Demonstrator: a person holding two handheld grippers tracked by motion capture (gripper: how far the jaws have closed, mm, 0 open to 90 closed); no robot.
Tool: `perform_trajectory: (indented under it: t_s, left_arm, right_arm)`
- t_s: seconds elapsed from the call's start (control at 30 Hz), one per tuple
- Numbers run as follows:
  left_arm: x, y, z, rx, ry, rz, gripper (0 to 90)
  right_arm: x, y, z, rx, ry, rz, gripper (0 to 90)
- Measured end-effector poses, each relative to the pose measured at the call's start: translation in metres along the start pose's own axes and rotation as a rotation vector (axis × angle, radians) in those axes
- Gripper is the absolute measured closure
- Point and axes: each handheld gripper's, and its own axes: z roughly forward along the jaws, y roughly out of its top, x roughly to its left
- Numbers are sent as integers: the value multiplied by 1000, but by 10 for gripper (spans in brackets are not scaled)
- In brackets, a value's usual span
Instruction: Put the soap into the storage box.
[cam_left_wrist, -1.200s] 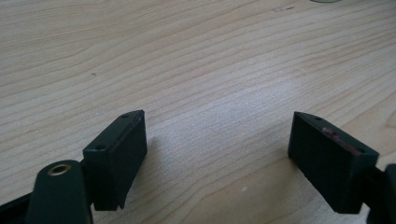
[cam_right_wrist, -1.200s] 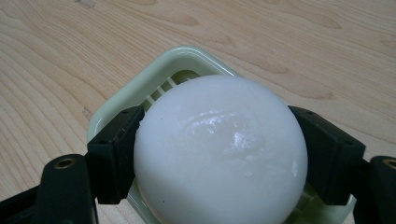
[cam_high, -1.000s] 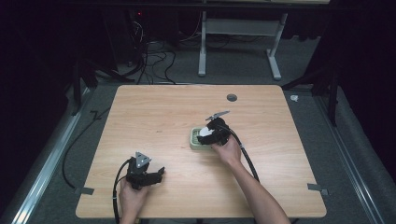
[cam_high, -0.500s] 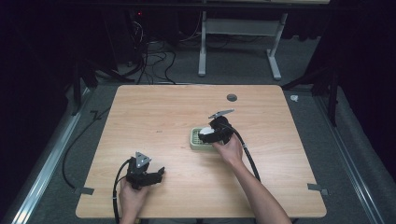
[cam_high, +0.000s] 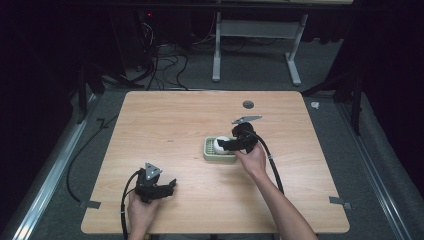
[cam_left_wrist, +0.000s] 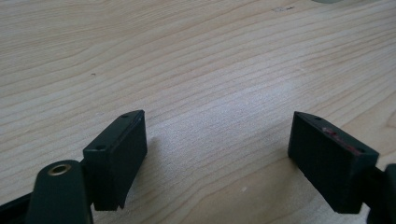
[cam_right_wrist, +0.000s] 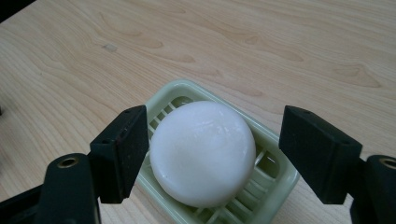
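My right claw (cam_right_wrist: 208, 154) is spread wide, its jaws flanking the round white bar of soap (cam_right_wrist: 202, 151) lying in the pale green slotted soap dish (cam_right_wrist: 275, 175) mid-table. My left claw (cam_left_wrist: 217, 161) gapes empty above the light wooden table (cam_high: 165, 125), near its front edge.

desk (cam_right_wrist: 289, 42) showing matt wood grain | soap (cam_right_wrist: 203, 151) looking smooth, waxy | dish (cam_right_wrist: 275, 182) gleaming glossy green plastic | right claw (cam_right_wrist: 212, 154) jaws appearing matt black
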Motion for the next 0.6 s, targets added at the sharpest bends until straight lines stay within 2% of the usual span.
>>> perform_trajectory:
  t_s: [0.6]
  left_arm:
    - [0, 0, 0, 0, 0, 0, 200]
  right_arm:
    - [-16, -2, -32, -63, -9, 37, 255]
